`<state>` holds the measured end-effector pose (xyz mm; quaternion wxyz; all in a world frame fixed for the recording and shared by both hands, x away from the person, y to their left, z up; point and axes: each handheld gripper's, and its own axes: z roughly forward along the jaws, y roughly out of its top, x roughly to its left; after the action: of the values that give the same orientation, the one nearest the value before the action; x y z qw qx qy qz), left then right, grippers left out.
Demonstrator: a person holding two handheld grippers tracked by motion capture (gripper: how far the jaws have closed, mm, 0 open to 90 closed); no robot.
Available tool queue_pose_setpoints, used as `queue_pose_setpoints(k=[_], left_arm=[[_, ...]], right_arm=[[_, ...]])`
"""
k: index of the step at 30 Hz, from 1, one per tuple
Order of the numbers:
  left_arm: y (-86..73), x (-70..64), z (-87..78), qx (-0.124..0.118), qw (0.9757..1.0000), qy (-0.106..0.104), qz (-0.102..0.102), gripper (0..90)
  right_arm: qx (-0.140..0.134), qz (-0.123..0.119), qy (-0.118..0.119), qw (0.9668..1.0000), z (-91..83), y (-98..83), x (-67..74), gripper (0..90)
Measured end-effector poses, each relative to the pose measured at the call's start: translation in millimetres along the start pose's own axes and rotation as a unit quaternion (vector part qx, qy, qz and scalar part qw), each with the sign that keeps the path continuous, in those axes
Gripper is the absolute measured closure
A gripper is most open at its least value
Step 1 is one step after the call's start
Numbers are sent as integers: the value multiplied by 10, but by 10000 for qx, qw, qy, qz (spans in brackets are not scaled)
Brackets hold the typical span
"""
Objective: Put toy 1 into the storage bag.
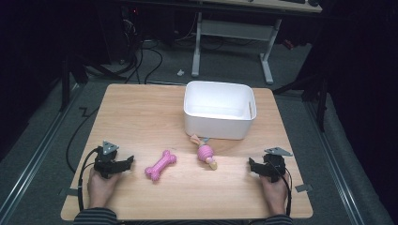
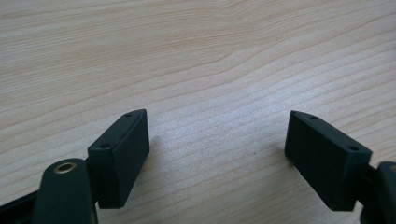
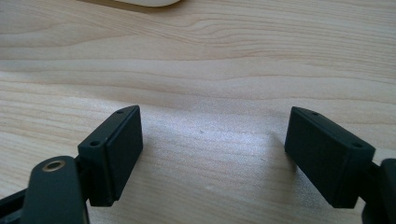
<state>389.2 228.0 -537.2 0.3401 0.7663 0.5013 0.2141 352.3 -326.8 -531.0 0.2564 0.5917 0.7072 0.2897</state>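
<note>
Both grippers rest low on the table (image 1: 141, 108), left gripper (image 1: 127, 162) and right gripper (image 1: 252, 165) gaping wide, empty. The pink bone (image 1: 160, 165) lies between them, nearer the left (smooth, rounded); a off-centre pinch could squirt it sideways toward the pink doll (image 1: 205, 153).

Bone toy (image 1: 160, 165) left of doll (image 1: 205, 153); tub (image 1: 219, 109) behind.

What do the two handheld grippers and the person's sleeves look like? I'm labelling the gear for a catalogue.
Both the left gripper and right gripper are black, with blocky rectangular jaws, a grey three-cornered plate on top and a black cable trailing back. The sleeves are dark with fine stripes.
</note>
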Motion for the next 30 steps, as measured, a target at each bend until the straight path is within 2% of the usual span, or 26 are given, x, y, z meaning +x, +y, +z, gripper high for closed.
queue_pose_setpoints(k=[7, 11, 16, 21, 24, 30], left_arm=[[-1, 7, -2, -9, 10000, -16, -11, 226], [-6, 21, -18, -20, 10000, -11, -17, 288], [-5, 52, -40, -14, 9998, -163, -100, 298], [-7, 38, -70, -8, 9997, -202, -105, 297], [-13, 25, -94, 53, 9994, -308, -139, 294], [-2, -18, -161, 134, 9991, -388, -69, 300]], right_arm=[[-1, -3, 1, 10000, 0, 0, 0, 193], [-1, -3, 1, 10000, 0, 0, 0, 193], [-1, -3, 4, 10000, 0, 0, 0, 193], [-1, -5, 5, 10000, 0, 0, 0, 193], [-1, 0, 2, 10000, 0, 0, 1, 193], [0, 4, 4, 10000, 0, 0, 1, 193]])
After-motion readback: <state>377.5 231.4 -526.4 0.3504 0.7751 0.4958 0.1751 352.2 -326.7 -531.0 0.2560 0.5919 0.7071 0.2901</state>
